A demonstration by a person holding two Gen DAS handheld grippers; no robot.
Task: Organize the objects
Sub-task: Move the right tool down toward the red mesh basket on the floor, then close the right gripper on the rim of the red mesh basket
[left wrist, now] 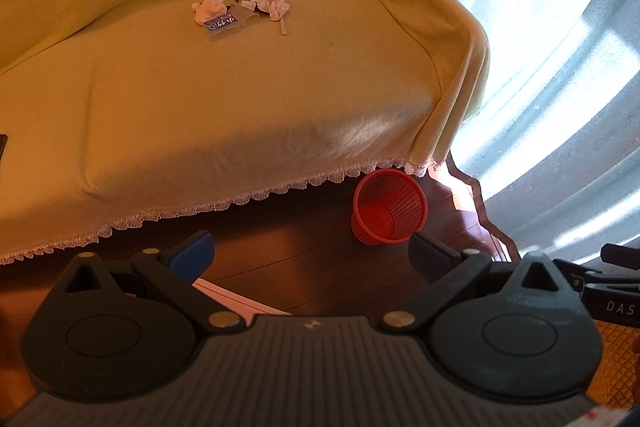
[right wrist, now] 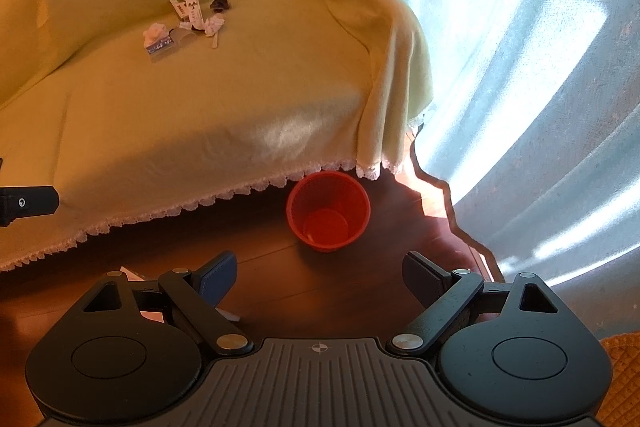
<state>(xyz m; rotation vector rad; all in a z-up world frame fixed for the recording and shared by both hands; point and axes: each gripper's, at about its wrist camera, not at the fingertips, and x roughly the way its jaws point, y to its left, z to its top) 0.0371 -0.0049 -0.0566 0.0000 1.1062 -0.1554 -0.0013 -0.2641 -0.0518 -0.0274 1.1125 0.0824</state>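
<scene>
Clutter lay in one tight heap on the yellow-covered sofa, near its backrest and well apart from the single red mesh basket on the floor just beyond the sofa's lace hem. Both the left claw and the right claw hung wide open and empty above the floor, short of the sofa. I counted two upright cartons, two crumpled white wads, one clear flat box, one dark round thing and one pale stick; starting with a loose wad at the heap's edge seemed wisest.
</scene>
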